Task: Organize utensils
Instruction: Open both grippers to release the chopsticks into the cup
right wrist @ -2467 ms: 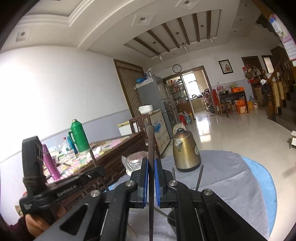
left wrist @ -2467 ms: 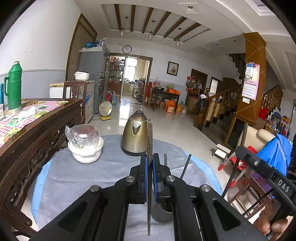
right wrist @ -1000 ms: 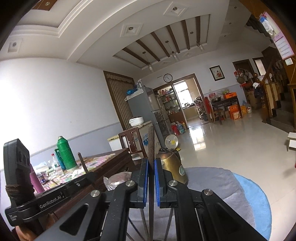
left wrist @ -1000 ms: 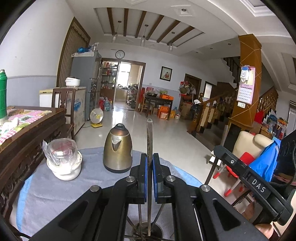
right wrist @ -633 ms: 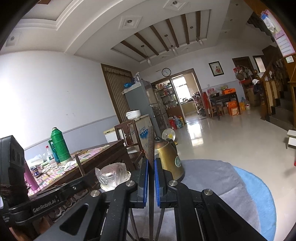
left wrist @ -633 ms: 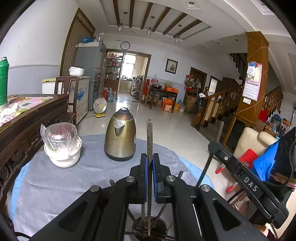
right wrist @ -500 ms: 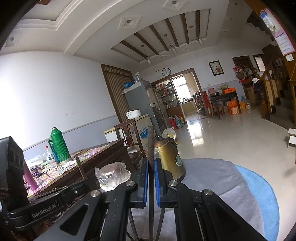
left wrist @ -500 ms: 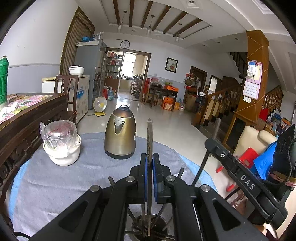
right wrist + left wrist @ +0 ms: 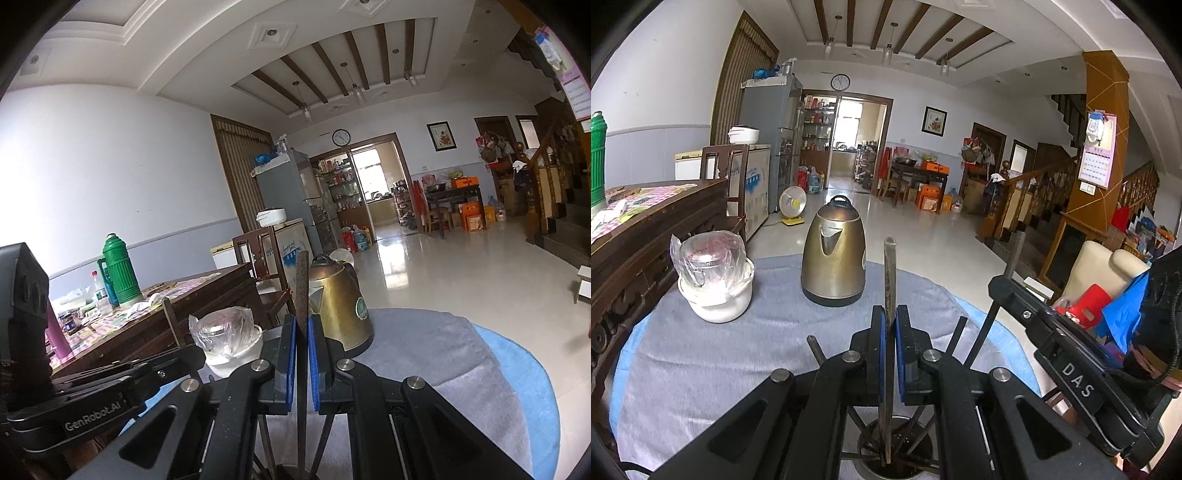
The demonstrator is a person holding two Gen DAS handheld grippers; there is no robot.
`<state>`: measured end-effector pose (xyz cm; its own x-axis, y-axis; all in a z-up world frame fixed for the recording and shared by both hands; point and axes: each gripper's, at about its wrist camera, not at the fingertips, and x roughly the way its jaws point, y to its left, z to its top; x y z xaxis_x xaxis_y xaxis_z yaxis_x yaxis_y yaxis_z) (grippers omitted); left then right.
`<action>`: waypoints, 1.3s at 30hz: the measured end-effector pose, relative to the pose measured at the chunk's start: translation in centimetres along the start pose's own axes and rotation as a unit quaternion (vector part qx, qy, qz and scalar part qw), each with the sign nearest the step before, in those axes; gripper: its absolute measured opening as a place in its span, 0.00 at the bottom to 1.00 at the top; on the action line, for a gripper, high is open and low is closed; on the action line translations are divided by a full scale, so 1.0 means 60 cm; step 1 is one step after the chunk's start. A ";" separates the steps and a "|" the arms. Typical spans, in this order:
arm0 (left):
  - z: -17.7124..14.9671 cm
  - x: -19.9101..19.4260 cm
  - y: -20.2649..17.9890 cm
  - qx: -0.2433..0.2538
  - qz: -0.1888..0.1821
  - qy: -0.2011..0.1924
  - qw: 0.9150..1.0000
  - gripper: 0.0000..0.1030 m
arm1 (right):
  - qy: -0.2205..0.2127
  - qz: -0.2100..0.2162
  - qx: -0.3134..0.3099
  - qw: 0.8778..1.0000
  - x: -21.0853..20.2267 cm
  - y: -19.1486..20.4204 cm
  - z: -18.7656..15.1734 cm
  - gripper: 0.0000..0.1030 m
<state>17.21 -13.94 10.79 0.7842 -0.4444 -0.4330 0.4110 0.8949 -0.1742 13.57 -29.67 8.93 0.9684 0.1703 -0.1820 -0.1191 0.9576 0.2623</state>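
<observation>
Both grippers, left and right, have fingers clamped on a chopstick above the holder at 6 o'clock; next, release inside

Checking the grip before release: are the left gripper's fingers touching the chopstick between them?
Touching. The left wrist view shows the left gripper's blue fingers pressed against both sides of the upright chopstick, no gap visible.

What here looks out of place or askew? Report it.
Little stands out. The chopsticks already in the metal holder splay at crossed angles, not upright. The white pot has a crumpled plastic bag over its top. The kettle stands upright; nothing spilled.
</observation>
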 end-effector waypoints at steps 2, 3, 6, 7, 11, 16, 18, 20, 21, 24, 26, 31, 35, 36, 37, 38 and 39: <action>-0.003 0.001 -0.001 0.001 0.002 0.000 1.000 0.05 | -0.002 -0.006 -0.009 1.000 -0.004 0.003 -0.002 0.07; -0.004 0.001 -0.002 0.001 0.001 0.001 1.000 0.05 | -0.002 -0.008 -0.015 1.000 -0.002 0.007 0.000 0.07; -0.006 0.002 0.000 0.002 0.002 0.002 1.000 0.05 | 0.005 -0.012 -0.030 0.999 -0.006 0.012 -0.010 0.07; -0.008 0.002 -0.001 0.003 0.002 0.003 1.000 0.05 | 0.007 -0.011 -0.030 0.999 -0.005 0.012 -0.013 0.07; -0.014 0.008 -0.002 0.006 0.003 0.012 1.000 0.05 | 0.015 -0.008 -0.025 1.000 -0.008 0.008 -0.022 0.07; -0.024 0.010 -0.004 0.012 0.007 0.027 1.000 0.05 | 0.028 0.003 -0.022 0.999 -0.013 0.008 -0.029 0.07; -0.026 0.006 -0.005 0.014 0.009 0.030 0.999 0.05 | 0.035 0.009 -0.018 0.999 -0.014 0.006 -0.030 0.08; -0.025 0.004 -0.007 0.015 0.010 0.031 0.999 0.08 | 0.040 0.017 -0.011 0.999 -0.018 0.005 -0.031 0.08; -0.025 0.001 -0.008 0.019 0.012 0.032 0.999 0.15 | 0.048 0.022 -0.005 0.999 -0.017 0.003 -0.031 0.09; -0.027 -0.015 -0.010 0.031 0.025 0.026 0.999 0.46 | 0.070 0.029 0.015 0.997 -0.021 -0.005 -0.033 0.09; -0.029 -0.030 -0.007 0.037 0.030 0.020 0.999 0.51 | 0.078 0.032 0.028 0.996 -0.027 -0.009 -0.034 0.10; -0.039 -0.059 -0.006 0.054 0.044 0.027 0.997 0.65 | 0.088 0.040 0.050 0.994 -0.049 -0.012 -0.038 0.26; -0.048 -0.080 -0.005 0.066 0.064 0.039 0.995 0.70 | 0.069 0.023 0.054 0.996 -0.087 -0.010 -0.038 0.49; -0.052 -0.088 -0.003 0.067 0.067 0.042 0.995 0.70 | 0.060 0.019 0.058 0.996 -0.102 -0.009 -0.036 0.49; -0.055 -0.094 -0.001 0.068 0.070 0.046 0.994 0.71 | 0.057 0.016 0.059 0.996 -0.111 -0.009 -0.032 0.49; -0.057 -0.099 0.001 0.068 0.073 0.050 0.994 0.72 | 0.050 0.009 0.061 0.997 -0.125 -0.007 -0.028 0.49; -0.061 -0.105 0.003 0.069 0.079 0.055 0.993 0.74 | 0.045 0.000 0.061 0.997 -0.139 -0.005 -0.024 0.49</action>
<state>10.64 -10.84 10.26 0.7917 -0.2853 -0.5401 0.3532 0.9353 0.0237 5.22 -31.04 9.00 0.9443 0.1949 -0.2651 -0.0856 0.9235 0.3740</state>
